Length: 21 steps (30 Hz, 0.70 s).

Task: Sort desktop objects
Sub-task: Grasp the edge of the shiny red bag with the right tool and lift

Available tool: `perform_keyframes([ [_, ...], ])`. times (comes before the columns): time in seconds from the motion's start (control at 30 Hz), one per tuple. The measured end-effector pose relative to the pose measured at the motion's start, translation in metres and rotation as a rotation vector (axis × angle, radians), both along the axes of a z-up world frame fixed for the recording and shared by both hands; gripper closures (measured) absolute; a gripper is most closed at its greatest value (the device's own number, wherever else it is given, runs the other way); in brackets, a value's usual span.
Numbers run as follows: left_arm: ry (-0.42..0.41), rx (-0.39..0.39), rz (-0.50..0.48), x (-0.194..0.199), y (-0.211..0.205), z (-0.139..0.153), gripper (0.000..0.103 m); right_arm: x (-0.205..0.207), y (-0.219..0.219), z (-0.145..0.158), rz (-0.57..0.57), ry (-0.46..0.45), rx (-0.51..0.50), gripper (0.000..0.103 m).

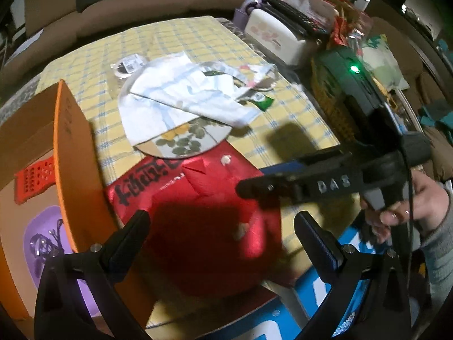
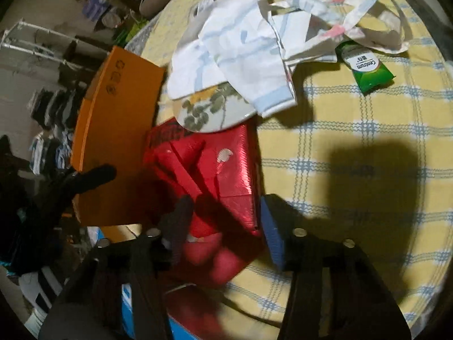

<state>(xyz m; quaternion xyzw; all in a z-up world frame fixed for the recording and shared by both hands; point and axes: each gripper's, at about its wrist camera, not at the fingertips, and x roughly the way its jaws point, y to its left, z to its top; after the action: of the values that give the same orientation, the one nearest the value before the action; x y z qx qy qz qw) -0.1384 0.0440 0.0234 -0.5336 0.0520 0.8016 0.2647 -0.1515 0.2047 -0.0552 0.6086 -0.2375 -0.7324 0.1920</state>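
A shiny red bag (image 1: 198, 204) lies on the yellow checked tablecloth (image 1: 175, 39), next to an open cardboard box (image 1: 70, 147). My left gripper (image 1: 220, 221) is open above the red bag, holding nothing. My right gripper (image 2: 226, 209) is open, its jaws on either side of the red bag's (image 2: 215, 170) near edge; it also shows in the left wrist view (image 1: 254, 187). A round flowered plate (image 2: 209, 107) rests on the bag's far end, covered by a white cloth bag (image 2: 243, 53). A green Centrum packet (image 2: 368, 68) lies beyond.
The box holds an orange perforated piece (image 1: 34, 181) and a purple item (image 1: 45, 243). A small plastic-wrapped item (image 1: 127, 66) lies at the far side. A white and purple appliance (image 1: 277, 34) and clutter stand at the back right. A blue box (image 1: 325, 291) sits below the table edge.
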Motion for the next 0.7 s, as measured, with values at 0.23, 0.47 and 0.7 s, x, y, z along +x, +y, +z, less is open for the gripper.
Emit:
perform_keyframes([
  [0.23,-0.009,0.022,-0.018,0.002,0.000,0.001,0.000,-0.001,0.009,0.001,-0.011,0.012,-0.177,0.079],
  [0.47,0.050,-0.073,-0.093,0.013,0.016,-0.005,0.000,0.005,0.017,0.026,-0.061,0.058,-0.317,0.080],
  [0.7,0.199,-0.335,-0.168,0.023,0.053,-0.015,0.012,0.005,0.024,0.037,-0.089,0.079,-0.374,0.080],
])
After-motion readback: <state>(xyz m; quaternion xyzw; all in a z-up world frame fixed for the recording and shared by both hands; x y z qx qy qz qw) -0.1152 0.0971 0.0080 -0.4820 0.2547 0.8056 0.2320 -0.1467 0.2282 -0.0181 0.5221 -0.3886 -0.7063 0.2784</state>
